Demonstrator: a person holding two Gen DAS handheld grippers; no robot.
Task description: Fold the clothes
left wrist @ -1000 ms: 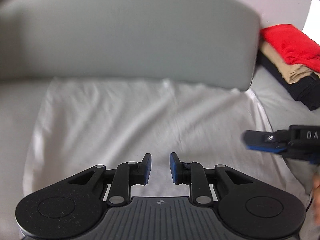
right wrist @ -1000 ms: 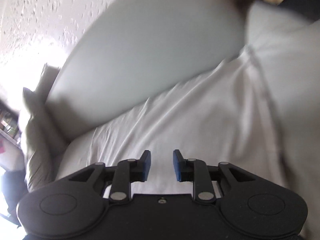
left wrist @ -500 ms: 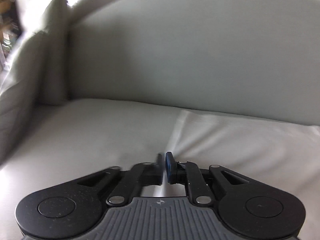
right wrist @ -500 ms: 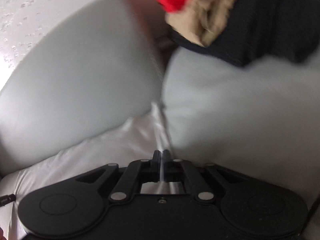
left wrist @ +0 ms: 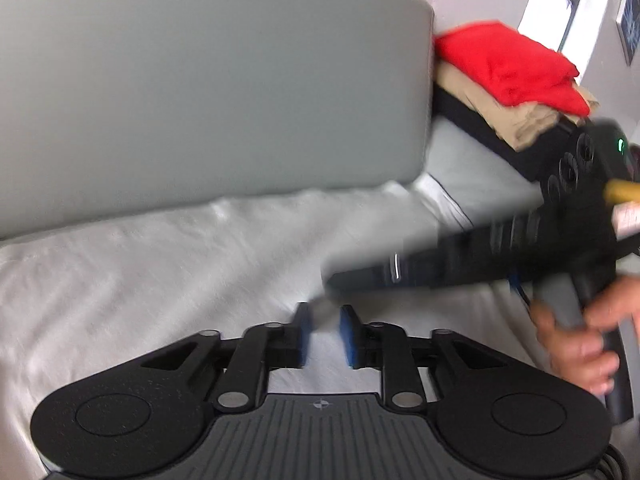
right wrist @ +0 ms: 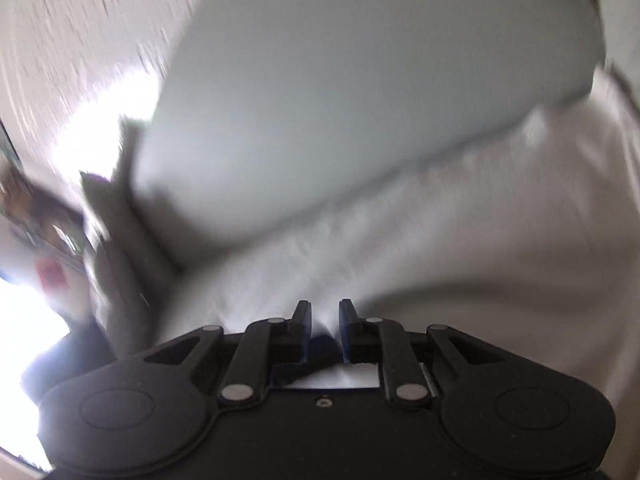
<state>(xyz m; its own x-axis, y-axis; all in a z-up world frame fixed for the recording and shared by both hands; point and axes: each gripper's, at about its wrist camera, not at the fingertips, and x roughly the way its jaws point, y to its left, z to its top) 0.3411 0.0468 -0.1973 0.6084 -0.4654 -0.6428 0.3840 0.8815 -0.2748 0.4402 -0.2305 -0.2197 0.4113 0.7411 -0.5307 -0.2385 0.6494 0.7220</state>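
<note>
On the sofa seat [left wrist: 472, 160], white garment [left wrist: 160, 272] lies spread out; left claw [left wrist: 326, 334] and right claw [right wrist: 324, 330] both parted, gripping nothing.

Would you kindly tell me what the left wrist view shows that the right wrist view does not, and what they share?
Only the left wrist view shows the stack of folded red, tan and black clothes, the right gripper crossing in, blurred, and the hand on its handle. Only the right wrist view shows the textured white wall and blurred clutter at far left. Both show the white cloth spread on the pale grey sofa, with each gripper's fingers apart.
</note>
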